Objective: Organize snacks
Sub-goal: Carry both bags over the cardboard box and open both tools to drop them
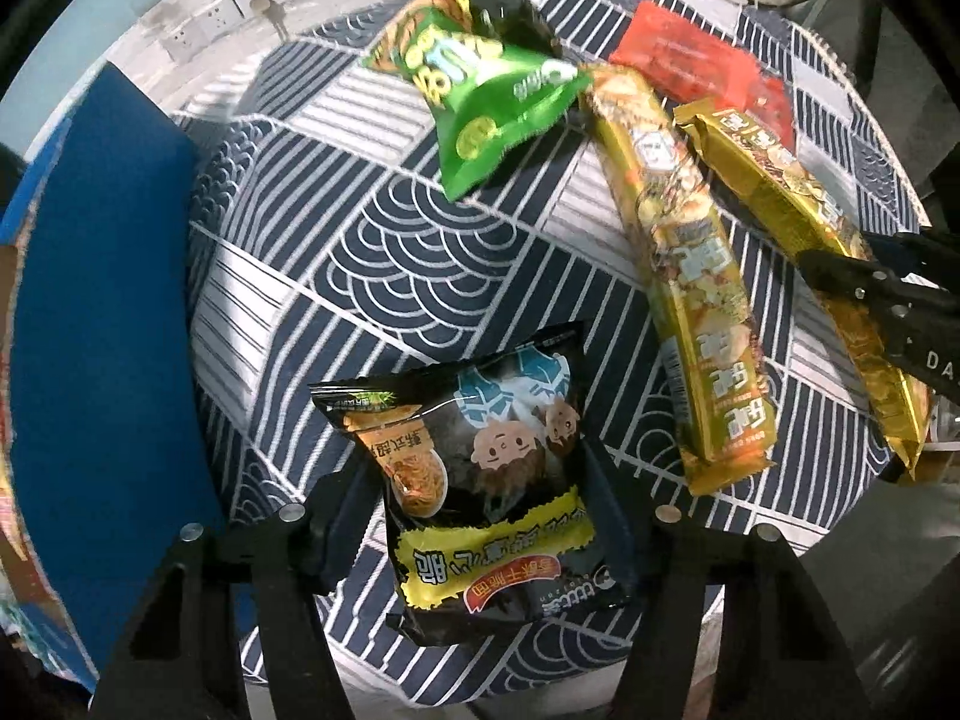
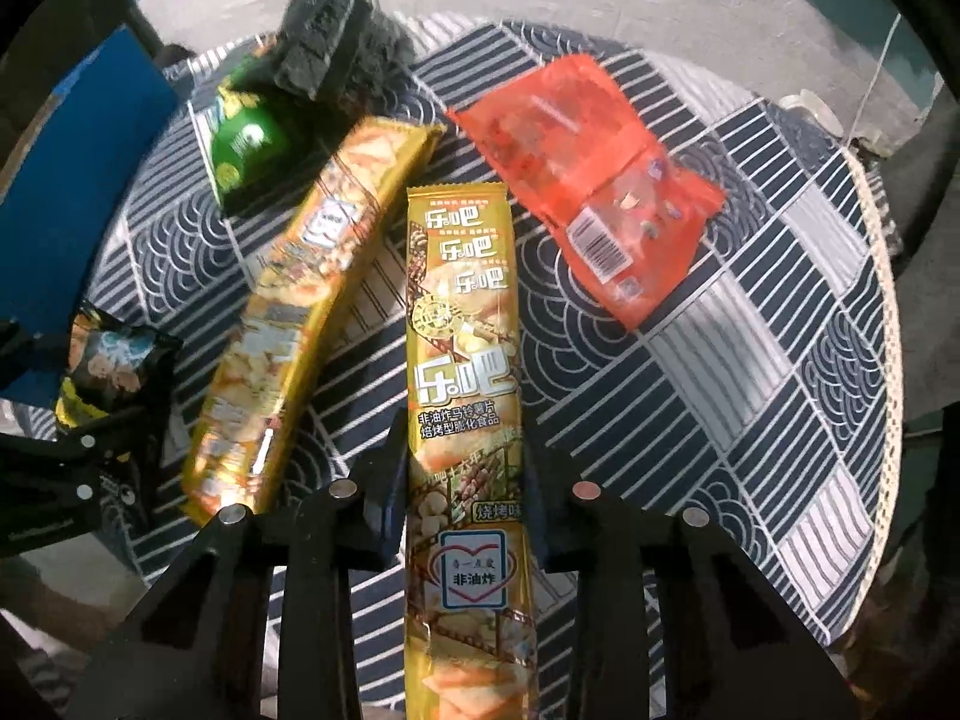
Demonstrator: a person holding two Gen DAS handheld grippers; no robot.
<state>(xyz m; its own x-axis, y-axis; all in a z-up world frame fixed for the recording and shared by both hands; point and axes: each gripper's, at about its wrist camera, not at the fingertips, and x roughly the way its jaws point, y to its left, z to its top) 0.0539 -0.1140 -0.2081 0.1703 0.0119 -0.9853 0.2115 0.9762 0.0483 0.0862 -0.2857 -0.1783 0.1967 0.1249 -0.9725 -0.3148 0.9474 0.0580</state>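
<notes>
My left gripper [image 1: 474, 480] is shut on a black noodle snack bag [image 1: 480, 480] and holds it over the round patterned table [image 1: 360, 240]. My right gripper [image 2: 465, 444] is shut on a long yellow chip pack [image 2: 462, 360]; the same gripper [image 1: 888, 294] and pack [image 1: 810, 240] show at the right of the left wrist view. A second long yellow pack [image 1: 678, 252] [image 2: 288, 324] lies beside it. A green snack bag [image 1: 480, 102] [image 2: 246, 144], a dark pack [image 2: 324, 42] on it and an orange-red bag [image 2: 594, 180] [image 1: 696, 60] lie further back.
A blue box [image 1: 102, 312] [image 2: 66, 180] stands at the table's left edge. Wall sockets [image 1: 240, 6] sit on the floor line behind the table. The left gripper with its black bag [image 2: 108, 366] shows at the left of the right wrist view.
</notes>
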